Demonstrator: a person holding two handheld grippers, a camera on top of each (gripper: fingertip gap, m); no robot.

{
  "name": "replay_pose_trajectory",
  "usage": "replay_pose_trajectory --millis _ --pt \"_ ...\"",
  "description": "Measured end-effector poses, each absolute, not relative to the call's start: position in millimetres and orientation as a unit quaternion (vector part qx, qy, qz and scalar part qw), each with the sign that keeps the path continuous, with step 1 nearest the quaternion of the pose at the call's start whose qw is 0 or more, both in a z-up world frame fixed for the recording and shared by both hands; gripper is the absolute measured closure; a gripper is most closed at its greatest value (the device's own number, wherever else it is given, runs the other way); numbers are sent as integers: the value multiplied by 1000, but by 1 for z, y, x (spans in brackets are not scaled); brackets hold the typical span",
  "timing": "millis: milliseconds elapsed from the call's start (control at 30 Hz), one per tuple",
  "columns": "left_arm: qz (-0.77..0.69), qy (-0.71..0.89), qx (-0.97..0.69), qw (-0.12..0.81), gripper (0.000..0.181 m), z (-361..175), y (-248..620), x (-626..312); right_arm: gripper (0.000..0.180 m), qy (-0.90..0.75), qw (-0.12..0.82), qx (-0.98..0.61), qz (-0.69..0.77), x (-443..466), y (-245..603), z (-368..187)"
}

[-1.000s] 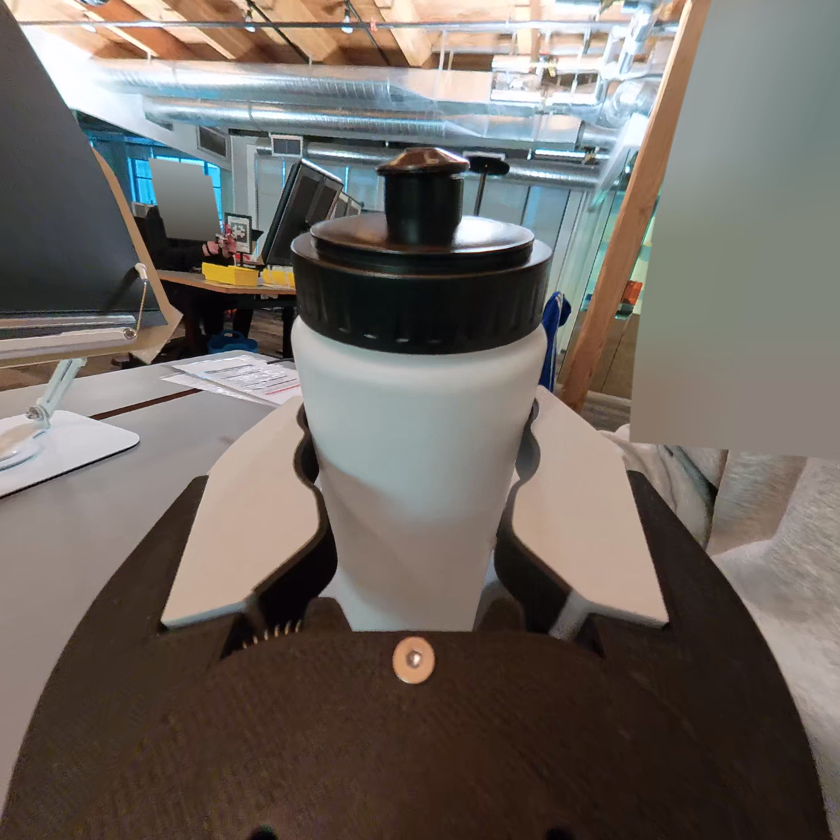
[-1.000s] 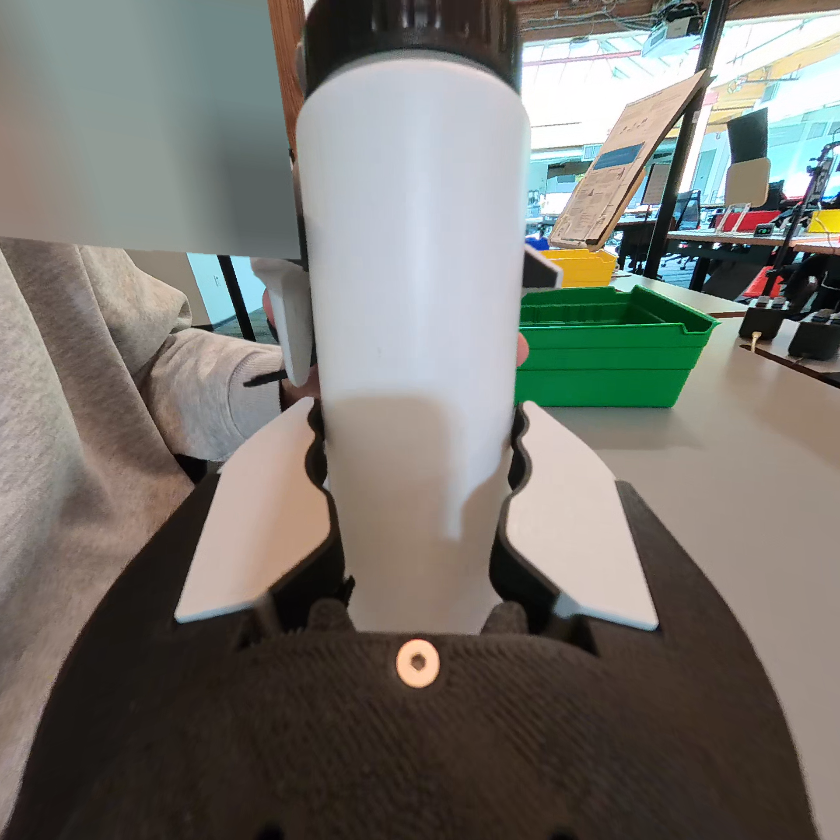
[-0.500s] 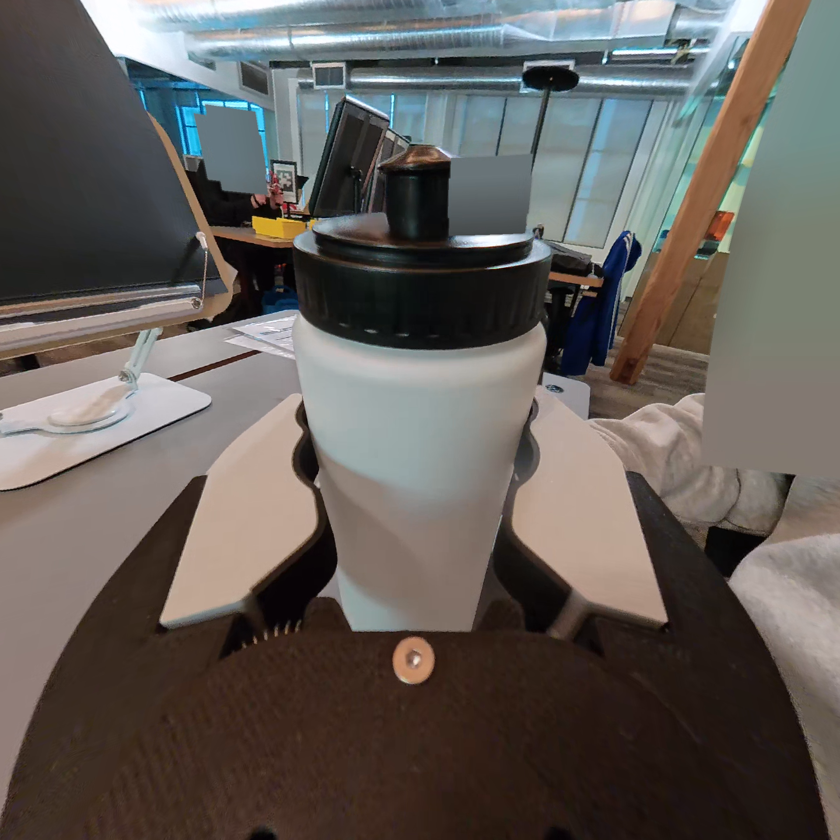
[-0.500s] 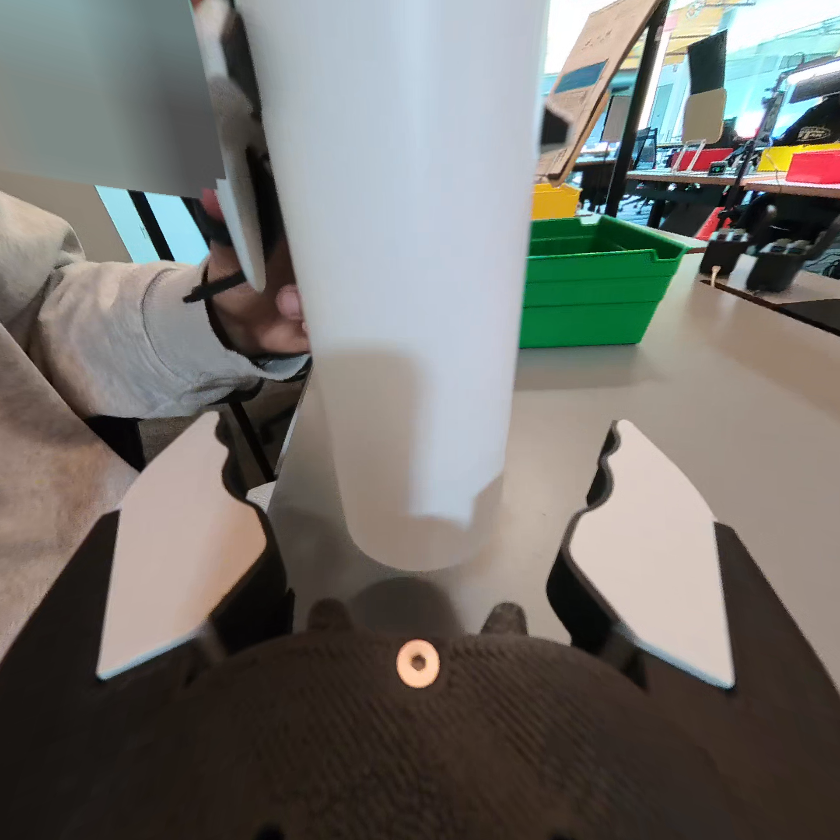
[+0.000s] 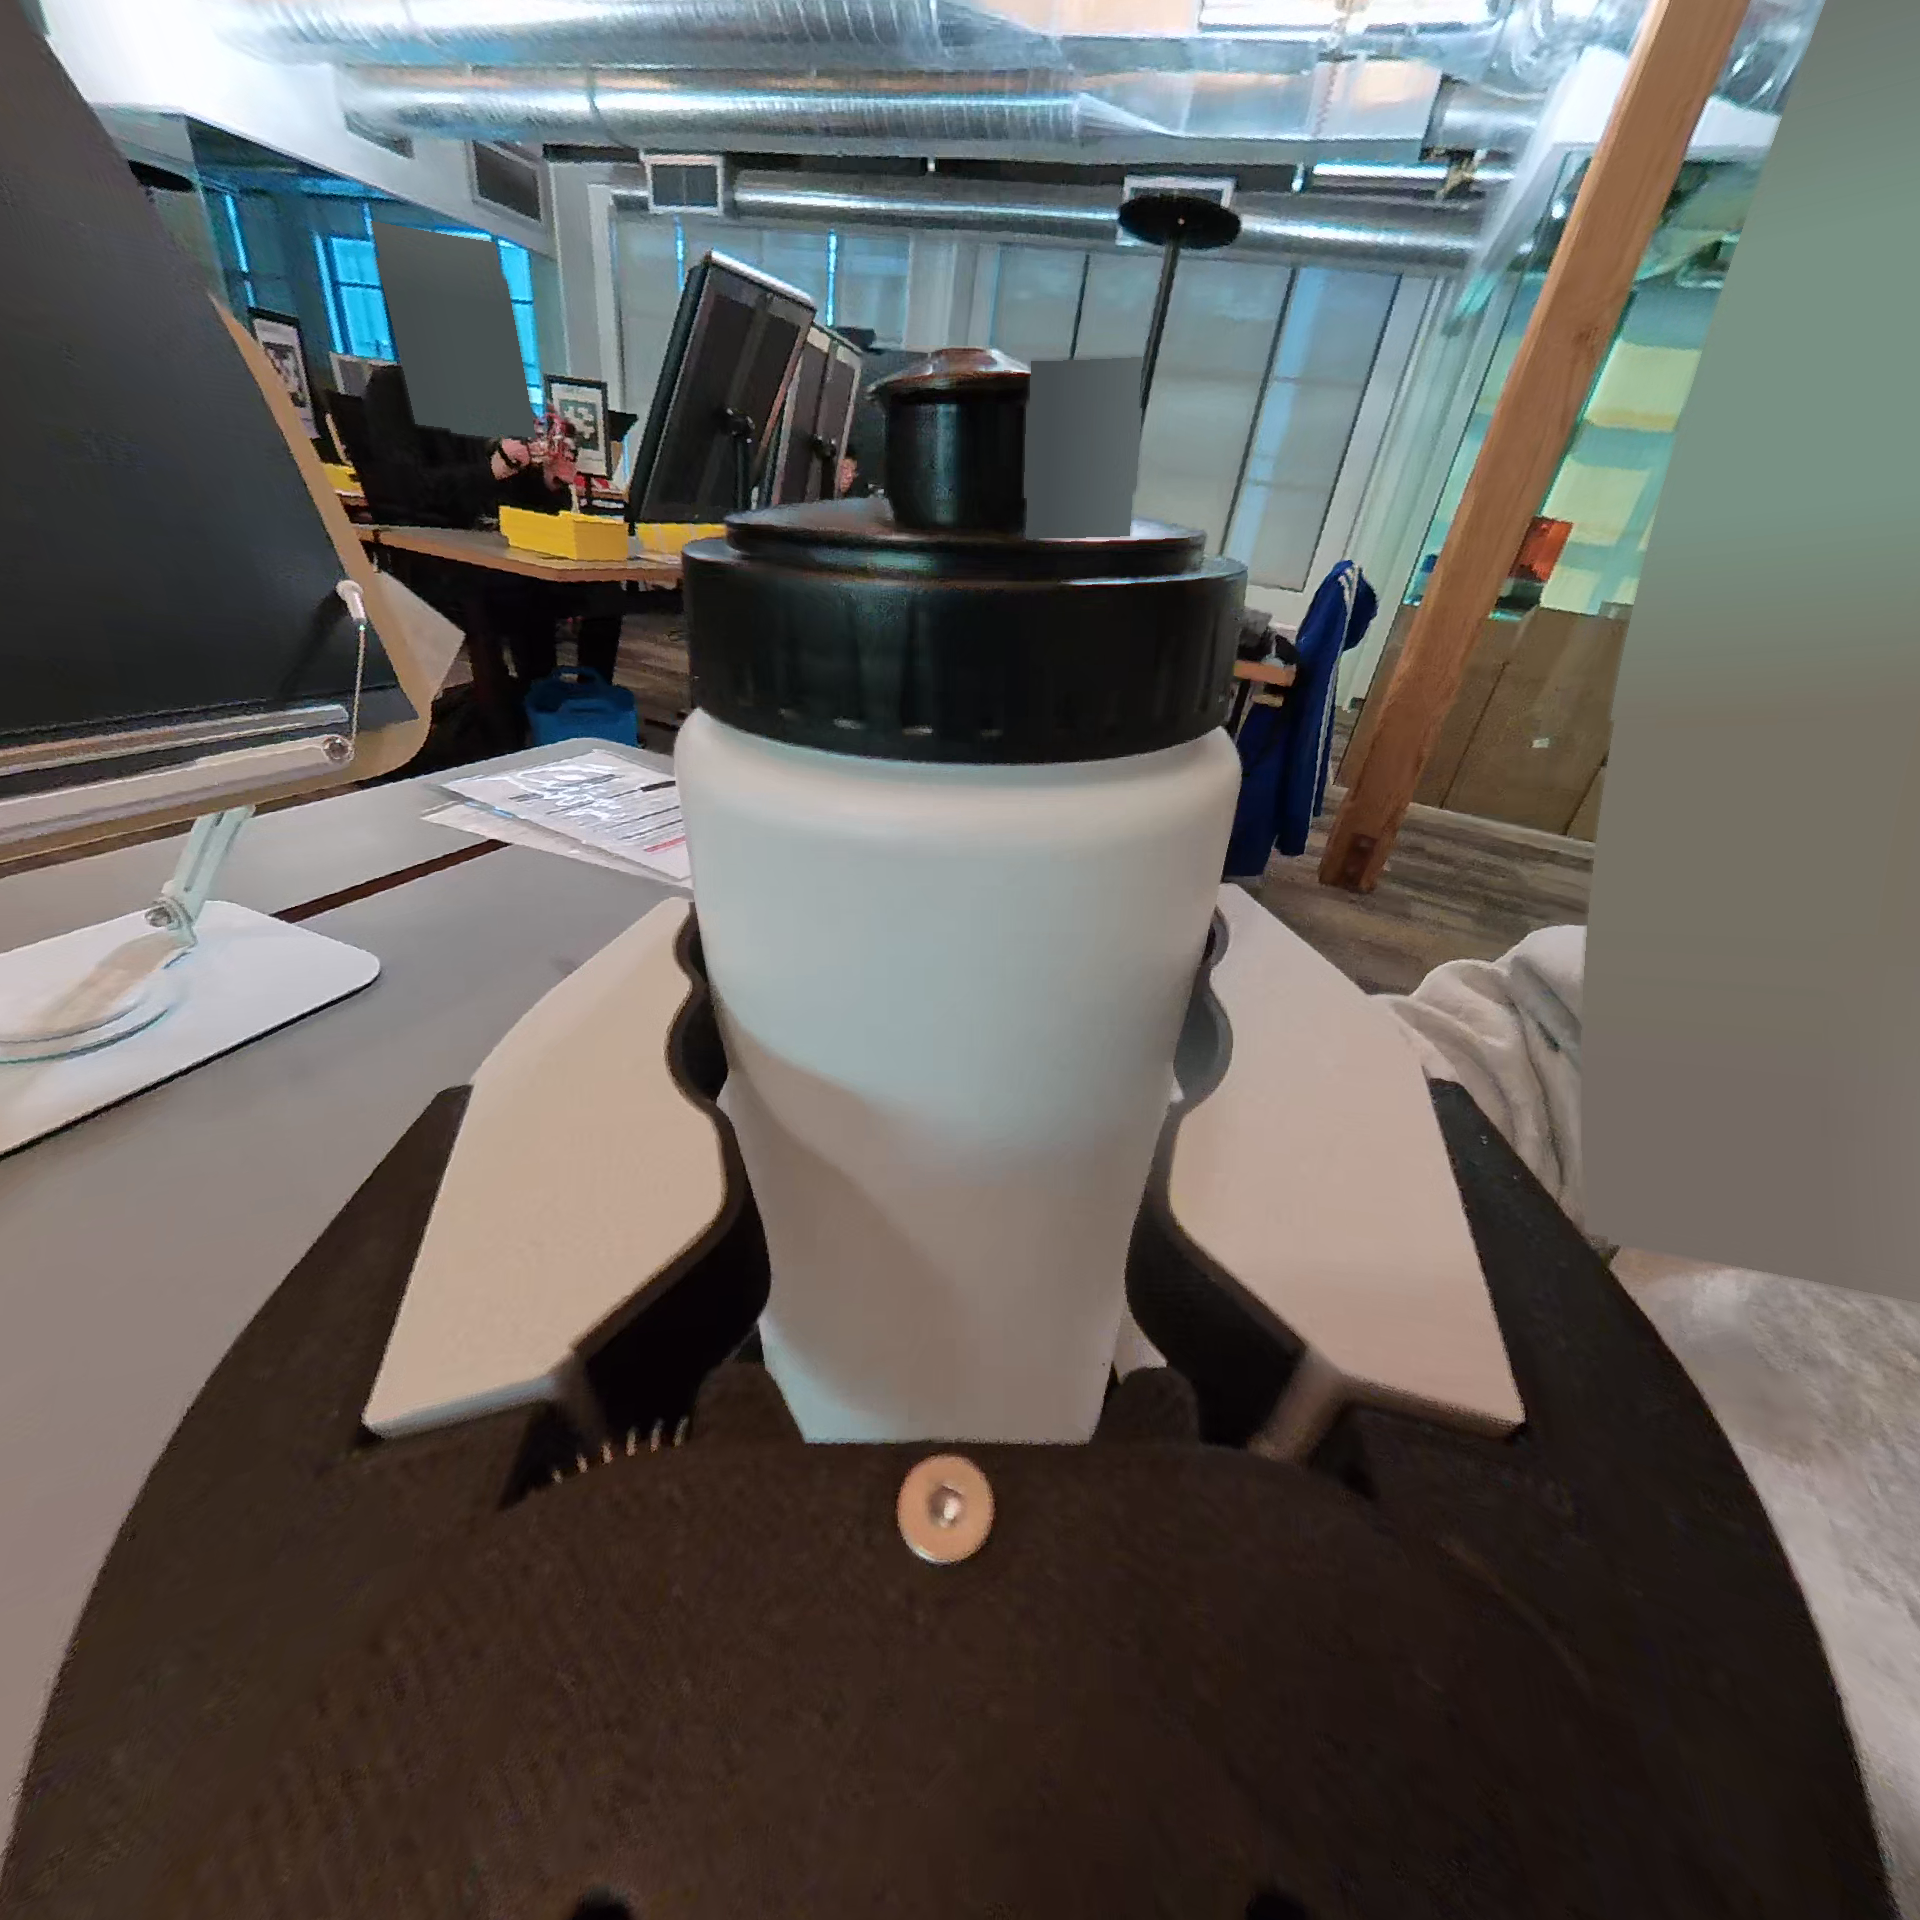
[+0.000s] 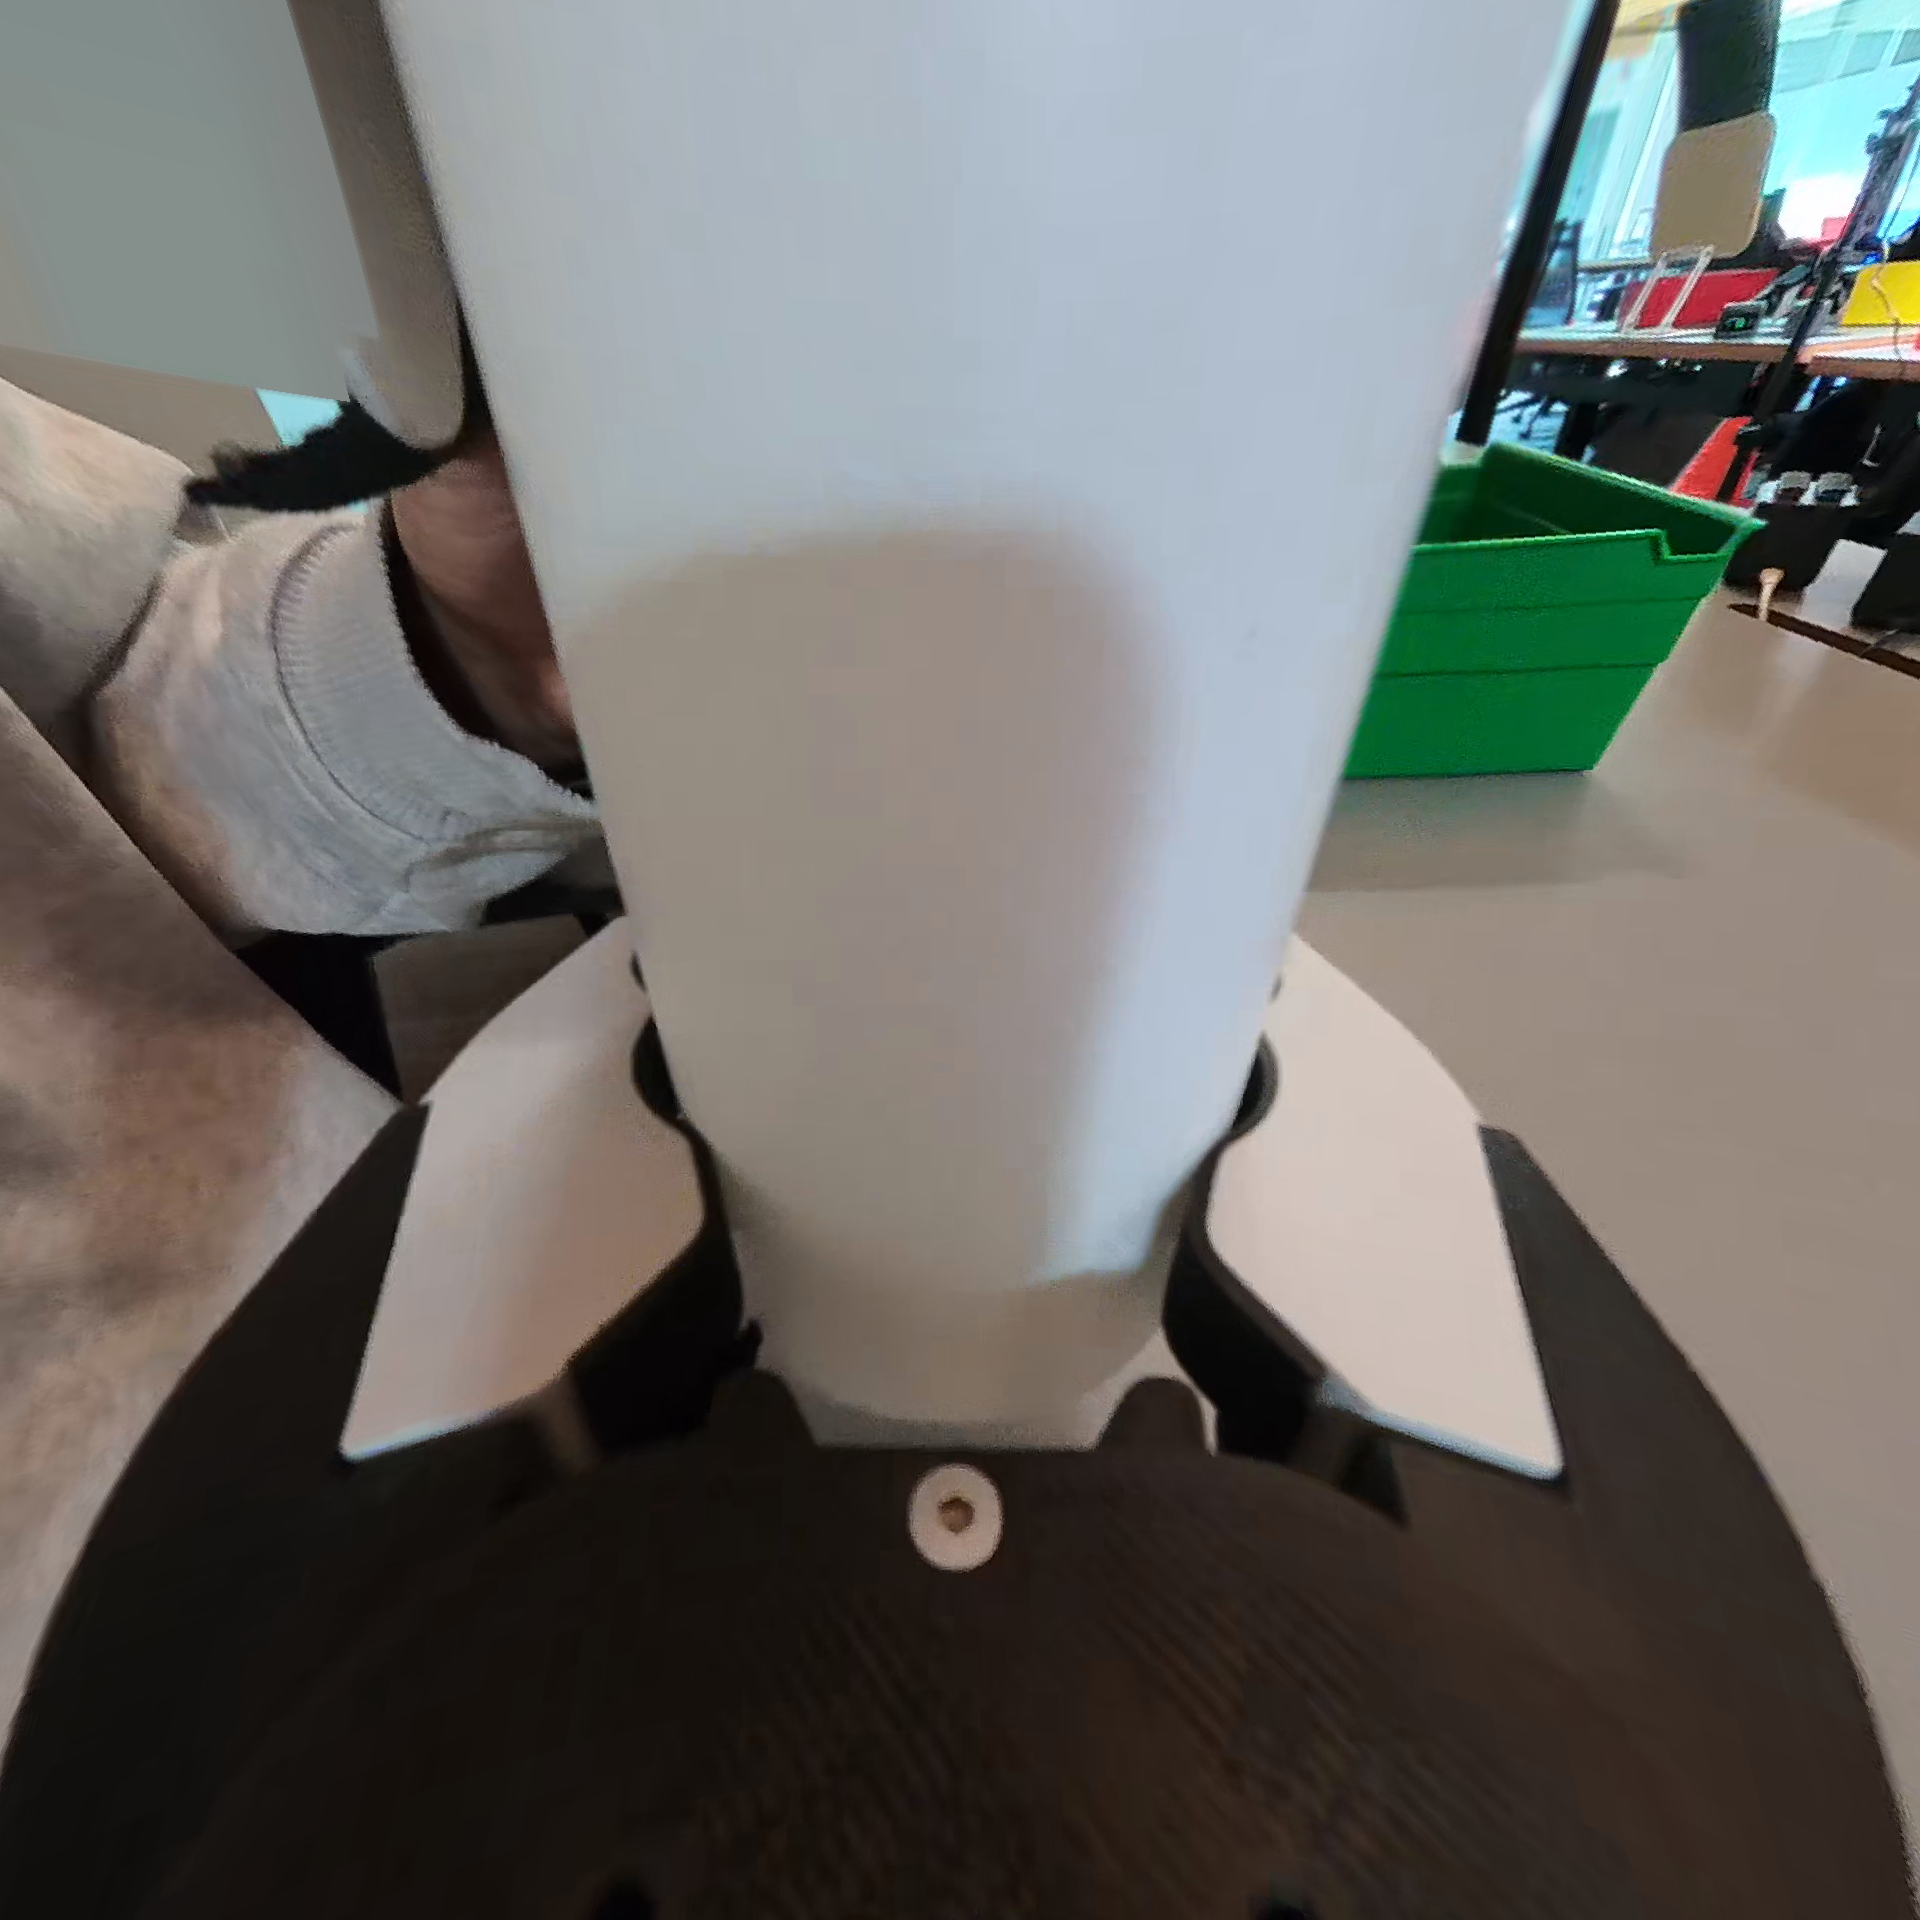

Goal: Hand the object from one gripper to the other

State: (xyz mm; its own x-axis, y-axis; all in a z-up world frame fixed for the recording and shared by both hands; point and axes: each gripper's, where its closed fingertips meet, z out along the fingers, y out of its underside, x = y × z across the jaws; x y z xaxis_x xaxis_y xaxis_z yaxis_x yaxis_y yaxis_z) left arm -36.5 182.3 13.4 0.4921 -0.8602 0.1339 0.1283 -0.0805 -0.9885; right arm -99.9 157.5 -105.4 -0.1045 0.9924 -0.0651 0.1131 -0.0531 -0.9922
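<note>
Left wrist view | L gripper [image 5: 951,1049] clamps bottle [image 5: 956,997] | R gripper [image 6: 951,1091] clamps base

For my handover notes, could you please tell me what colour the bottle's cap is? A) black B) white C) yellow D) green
A: in the left wrist view the white bottle, clamped in the left tool, carries a ribbed black cap.
</note>
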Motion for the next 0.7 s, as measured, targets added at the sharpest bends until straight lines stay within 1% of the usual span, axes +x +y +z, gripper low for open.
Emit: replay_pose_trajectory --millis 367,433,467,700 --pt "-414 296 -594 623 93 24 176 -32 77 -517 436 -497 543 -100 151 -90" --pt "-401 303 -596 626 76 22 177 -30 77 -501 444 -491 558 -99 153 -80" --pt "-393 306 -596 630 72 21 177 -30 77 -494 449 -489 561 -97 155 -76" --pt "-407 277 -592 638 73 18 184 -38 77 -485 495 -499 520 -74 190 -68"
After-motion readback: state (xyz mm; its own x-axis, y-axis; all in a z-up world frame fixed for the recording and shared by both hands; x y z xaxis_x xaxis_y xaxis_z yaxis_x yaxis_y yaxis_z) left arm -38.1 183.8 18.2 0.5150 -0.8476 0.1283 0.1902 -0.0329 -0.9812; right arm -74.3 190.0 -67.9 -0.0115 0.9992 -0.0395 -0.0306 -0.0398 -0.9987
